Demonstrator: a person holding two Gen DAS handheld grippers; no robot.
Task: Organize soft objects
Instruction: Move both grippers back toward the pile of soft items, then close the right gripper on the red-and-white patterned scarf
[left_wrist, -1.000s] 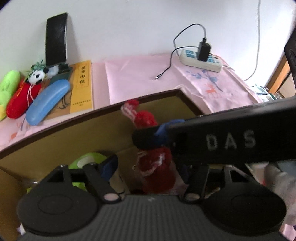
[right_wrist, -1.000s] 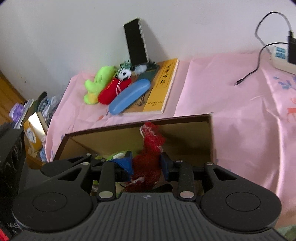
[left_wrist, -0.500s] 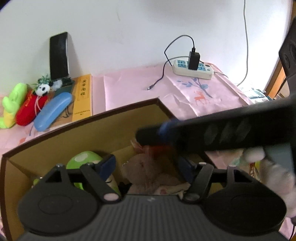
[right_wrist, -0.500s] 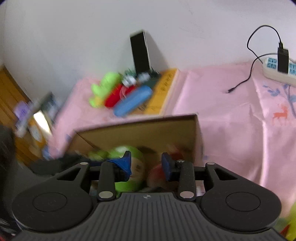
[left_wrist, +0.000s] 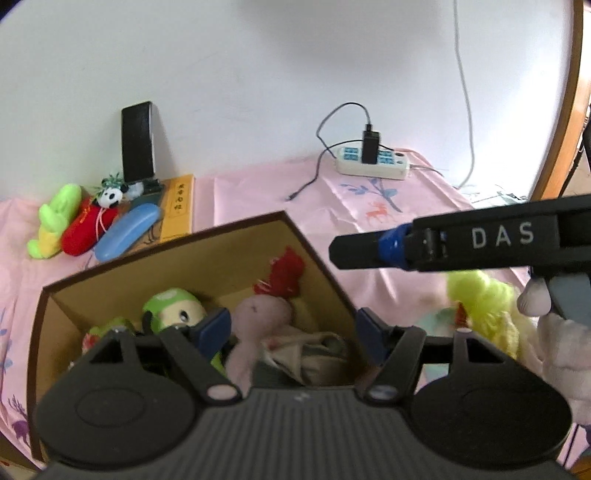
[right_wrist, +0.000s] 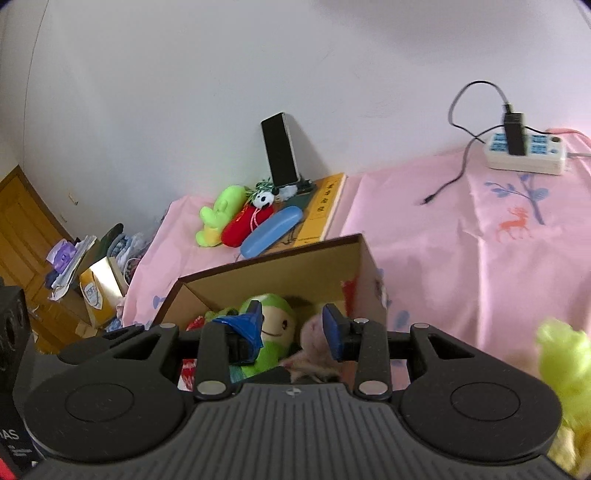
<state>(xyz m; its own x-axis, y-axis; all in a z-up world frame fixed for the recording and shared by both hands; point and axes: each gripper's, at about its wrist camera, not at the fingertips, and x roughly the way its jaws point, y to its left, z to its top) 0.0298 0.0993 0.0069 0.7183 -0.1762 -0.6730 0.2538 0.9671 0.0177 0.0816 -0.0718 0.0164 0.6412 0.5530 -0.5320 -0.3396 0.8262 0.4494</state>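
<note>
An open cardboard box (left_wrist: 236, 236) on the pink cloth holds a green round-headed plush (left_wrist: 173, 310), a pink plush (left_wrist: 262, 321) and a red knitted toy (left_wrist: 286, 273) lying against its far right corner. My left gripper (left_wrist: 291, 330) hovers open over the box's near side with nothing between its blue pads. My right gripper (right_wrist: 291, 330) is also open and empty above the box (right_wrist: 273, 266); from the left wrist view the right gripper (left_wrist: 340, 251) shows side-on, right of the box. A yellow-green plush (left_wrist: 484, 299) lies outside the box at the right.
At the back left of the cloth lie a green plush (right_wrist: 221, 214), a red plush with a panda (right_wrist: 251, 221), a blue case (right_wrist: 271, 230), a yellow book (right_wrist: 325, 206) and a propped phone (right_wrist: 280, 147). A power strip (right_wrist: 524, 151) sits back right. Clutter (right_wrist: 81, 266) stands left of the table.
The red knitted toy was between my right gripper's pads over the box; it now lies inside. The right jaws have widened, and both grippers have drawn back and up.
</note>
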